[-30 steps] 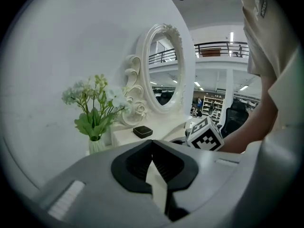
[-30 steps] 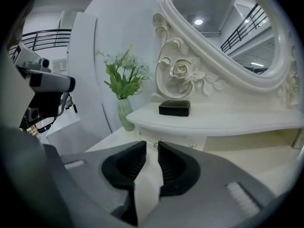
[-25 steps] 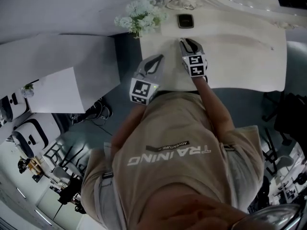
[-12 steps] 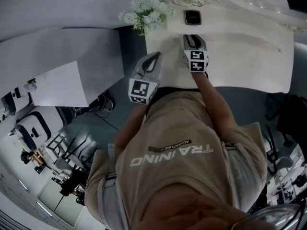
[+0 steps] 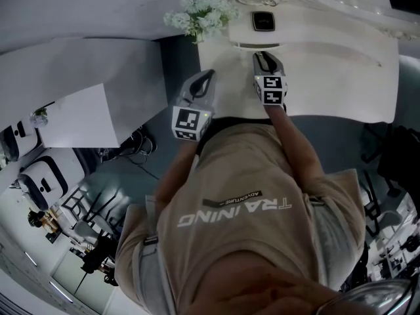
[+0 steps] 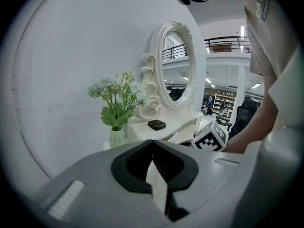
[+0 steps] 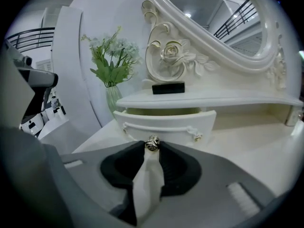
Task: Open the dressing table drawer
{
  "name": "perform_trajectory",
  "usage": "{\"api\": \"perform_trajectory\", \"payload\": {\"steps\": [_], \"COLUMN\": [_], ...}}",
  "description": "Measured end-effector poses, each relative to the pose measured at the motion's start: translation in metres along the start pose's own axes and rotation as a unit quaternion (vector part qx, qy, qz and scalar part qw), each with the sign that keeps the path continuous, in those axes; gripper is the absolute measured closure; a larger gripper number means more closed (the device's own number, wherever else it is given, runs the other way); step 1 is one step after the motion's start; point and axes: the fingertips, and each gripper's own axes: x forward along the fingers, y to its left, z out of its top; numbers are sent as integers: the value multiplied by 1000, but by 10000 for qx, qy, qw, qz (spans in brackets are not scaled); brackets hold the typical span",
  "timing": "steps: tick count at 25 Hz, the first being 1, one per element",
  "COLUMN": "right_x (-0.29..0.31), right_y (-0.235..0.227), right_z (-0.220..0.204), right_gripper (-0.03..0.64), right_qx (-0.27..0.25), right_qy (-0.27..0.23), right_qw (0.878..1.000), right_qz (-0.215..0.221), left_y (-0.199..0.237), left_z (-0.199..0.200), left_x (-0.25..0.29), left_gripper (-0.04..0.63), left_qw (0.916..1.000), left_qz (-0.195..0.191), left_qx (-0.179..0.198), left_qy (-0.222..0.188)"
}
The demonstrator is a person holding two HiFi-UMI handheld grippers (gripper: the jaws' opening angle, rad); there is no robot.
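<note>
The white dressing table (image 5: 328,77) has a small drawer (image 7: 166,121) under its upper shelf, and the drawer front stands a little way out. In the right gripper view its round metal knob (image 7: 152,145) sits pinched at the tips of my right gripper (image 7: 152,147), which is shut on it. In the head view the right gripper (image 5: 264,59) points at the drawer (image 5: 259,45). My left gripper (image 5: 207,77) hovers over the table's left edge, jaws together with nothing between them (image 6: 152,144).
A vase of white flowers (image 5: 203,12) stands at the table's back left corner. A black box (image 5: 263,21) lies on the shelf above the drawer. The oval mirror (image 7: 213,27) rises behind. A white panel (image 5: 72,120) and cables lie on the floor to the left.
The right gripper has drawn slightly back from the black box with the knob. The left gripper has shifted a little along the table's left edge.
</note>
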Motion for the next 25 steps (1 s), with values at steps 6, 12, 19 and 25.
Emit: {"api": "perform_trajectory", "payload": {"steps": [6,12,19,25], "right_x": [-16,-24,-57,-102], "right_y": [5,7,20,40], "right_z": [-10,-16,-21,-28], "right_gripper": [512,511,482,487], "right_qx": [24,-97,-498,-757], "right_qy": [138,179,466,491], "right_qw": [9999,9998,9973,9955], "right_qz": [38,82,277,293], "left_y": [-5,-16,-18,-16], "left_z": [4,15,22,21], "left_x": [-2,-13,-45,-79], "left_gripper": [588,588,588,588], "left_qw": [9999,9997,9993,9980], "left_qz": [-113,-207,-143,-185], "left_qx": [23,37,-64,4], "left_qy": [-11,-154,-343,-608]}}
